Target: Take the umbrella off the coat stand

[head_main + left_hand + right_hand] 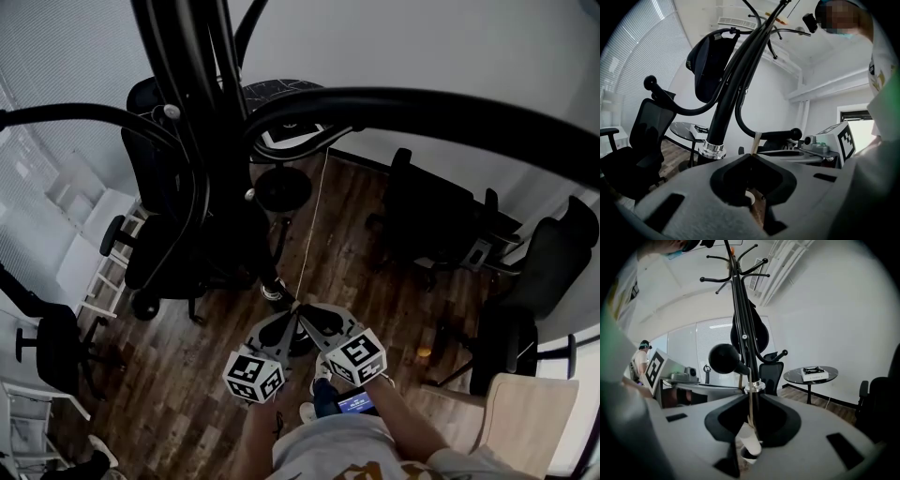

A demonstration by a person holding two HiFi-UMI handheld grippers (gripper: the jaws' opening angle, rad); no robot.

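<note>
The black coat stand [202, 141] rises past my head, its curved arms [422, 108] spreading overhead. A thin tan cord [312, 230] runs taut from one arm down to both grippers, which meet tip to tip low beside the pole. My left gripper [289, 314] is shut on the cord [756, 140]. My right gripper [306, 314] is shut on it too, the cord [750, 405] passing between its jaws to a white tube end [749, 445] below. The umbrella's body is hidden under the grippers.
A black cap [710, 61] hangs on the stand. A round side table [811, 376] with a white box stands by the wall. Black office chairs [169, 253] [441, 225] [553, 262] ring the stand on the wood floor. A desk [820, 150] lies behind.
</note>
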